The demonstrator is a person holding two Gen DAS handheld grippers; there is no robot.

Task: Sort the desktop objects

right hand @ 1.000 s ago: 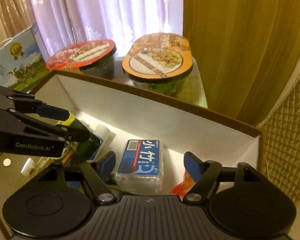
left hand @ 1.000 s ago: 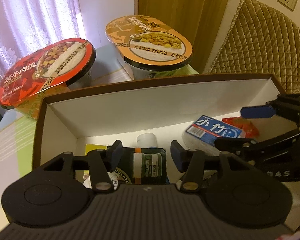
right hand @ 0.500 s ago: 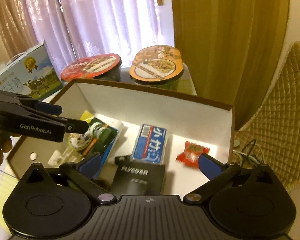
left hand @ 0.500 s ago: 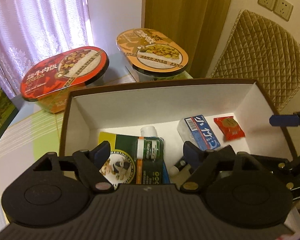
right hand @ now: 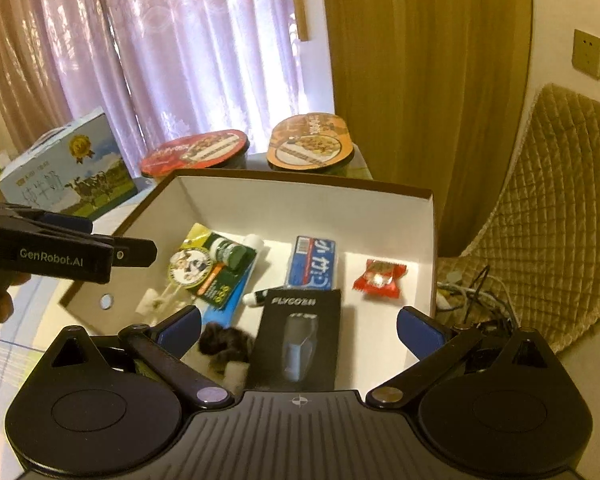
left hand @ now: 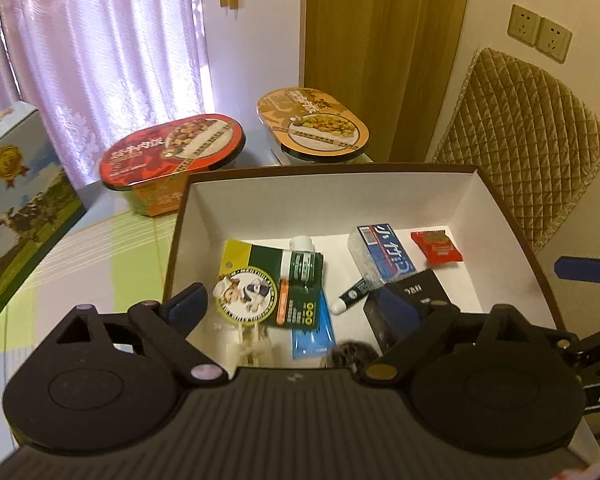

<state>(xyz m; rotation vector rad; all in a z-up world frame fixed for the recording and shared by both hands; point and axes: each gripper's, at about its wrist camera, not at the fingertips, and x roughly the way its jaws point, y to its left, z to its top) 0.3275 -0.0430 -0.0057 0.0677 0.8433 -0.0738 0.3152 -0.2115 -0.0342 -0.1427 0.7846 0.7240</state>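
- Left gripper [left hand: 296, 304]: spread wide, jaws just opened further, empty, above box [left hand: 332, 200].
- Right gripper [right hand: 298, 326]: spread wide, empty, above same box.
- Green card [left hand: 276, 280], tissue pack [right hand: 311, 263], red sachet [right hand: 380, 279], black carton [right hand: 298, 338]: lying inside box.

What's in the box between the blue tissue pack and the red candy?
Nothing: only bare white box floor between the tissue pack and the red candy, clearest in the right wrist view.

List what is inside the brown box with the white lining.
Inside the box: green carded tube lying over a blue packet, tissue pack, red sachet, black Flyco box, lip balm, dark fuzzy item. The packet's front is mostly covered.
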